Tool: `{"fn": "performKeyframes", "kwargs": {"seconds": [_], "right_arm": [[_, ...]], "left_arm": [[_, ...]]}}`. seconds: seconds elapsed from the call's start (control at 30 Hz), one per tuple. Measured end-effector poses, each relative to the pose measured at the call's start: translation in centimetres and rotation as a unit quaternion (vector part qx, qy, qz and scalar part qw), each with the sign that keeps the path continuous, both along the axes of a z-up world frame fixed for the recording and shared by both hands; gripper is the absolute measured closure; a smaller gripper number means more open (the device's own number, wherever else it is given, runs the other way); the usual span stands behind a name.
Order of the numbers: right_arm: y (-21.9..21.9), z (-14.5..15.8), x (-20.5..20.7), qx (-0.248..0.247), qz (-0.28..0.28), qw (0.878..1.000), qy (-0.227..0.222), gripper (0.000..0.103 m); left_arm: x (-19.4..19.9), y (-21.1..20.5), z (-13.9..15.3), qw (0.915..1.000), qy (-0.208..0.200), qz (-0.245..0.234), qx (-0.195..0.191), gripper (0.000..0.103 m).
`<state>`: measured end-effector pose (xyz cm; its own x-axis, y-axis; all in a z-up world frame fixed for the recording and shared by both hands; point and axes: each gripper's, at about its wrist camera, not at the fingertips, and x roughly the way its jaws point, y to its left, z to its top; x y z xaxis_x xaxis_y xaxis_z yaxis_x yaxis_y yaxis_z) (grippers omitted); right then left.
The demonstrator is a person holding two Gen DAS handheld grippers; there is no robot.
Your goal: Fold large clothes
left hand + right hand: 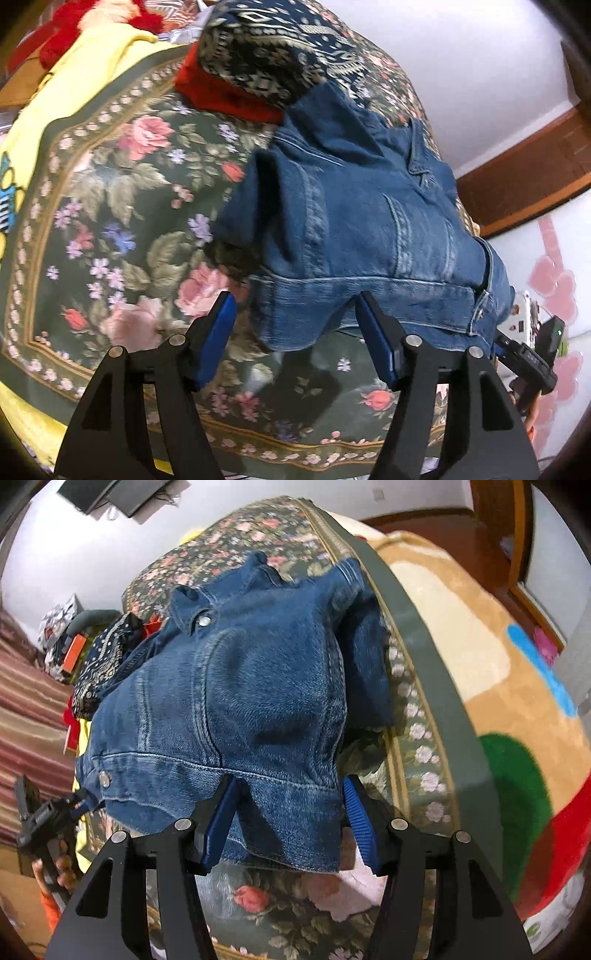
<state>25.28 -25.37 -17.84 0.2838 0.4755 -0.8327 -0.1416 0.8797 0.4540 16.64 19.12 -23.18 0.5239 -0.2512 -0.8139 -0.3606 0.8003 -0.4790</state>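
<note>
A blue denim jacket (369, 229) lies on a floral bedspread (122, 206), its hem toward me. My left gripper (295, 314) is open, with the jacket's left hem corner hanging between its fingers. In the right wrist view the jacket (236, 694) fills the middle. My right gripper (290, 794) is open, its fingers standing either side of the right hem corner. The right gripper also shows at the jacket's far hem corner in the left wrist view (517, 350), and the left gripper in the right wrist view (48, 819).
A folded dark patterned cloth (266, 59) on a red garment (225, 96) lies beyond the jacket. A yellow blanket (44, 122) lies at the left. A tan plush blanket (480, 657) with coloured patches lies right of the bedspread (417, 709). White walls stand behind.
</note>
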Motion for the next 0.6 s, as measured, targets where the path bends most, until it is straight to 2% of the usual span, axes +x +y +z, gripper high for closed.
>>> {"fn": "performKeyframes", "kwargs": {"seconds": [0.07,0.13,0.2,0.23,0.33,0.4,0.47,0.6], "right_arm": [[0.2,0.0,-0.1,0.002,-0.002,1.000,-0.005,0.047],[0.6,0.2,-0.4,-0.006,0.009,1.000,-0.014,0.048],[0.7,0.3,-0.7,-0.003,0.015,1.000,-0.019,0.051],[0.7,0.4,-0.8,0.000,0.020,1.000,-0.021,0.054],[0.6,0.5,-1.1,0.008,0.027,0.999,-0.026,0.065],[0.7,0.8,-1.3,0.014,0.031,0.999,-0.029,0.072],[0.7,1.5,-1.4,0.029,0.035,0.998,-0.036,0.083],[0.9,3.8,-1.6,0.043,0.037,0.996,-0.074,0.088]], "left_arm": [[0.4,-0.5,0.0,1.0000,-0.005,-0.006,-0.001,0.037],[0.8,-1.1,0.3,0.9998,-0.009,-0.012,0.014,0.037],[1.1,-1.5,0.6,0.9993,-0.012,-0.023,0.026,0.046],[1.1,-1.7,0.7,0.9990,-0.013,-0.028,0.032,0.048],[1.1,-2.1,0.7,0.9981,-0.015,-0.038,0.047,0.062],[0.9,-2.2,0.7,0.9977,-0.014,-0.042,0.051,0.076],[0.8,-2.0,0.9,0.9980,-0.022,-0.041,0.042,0.081],[0.9,-1.5,2.4,0.9977,-0.047,-0.041,0.027,0.086]]}}
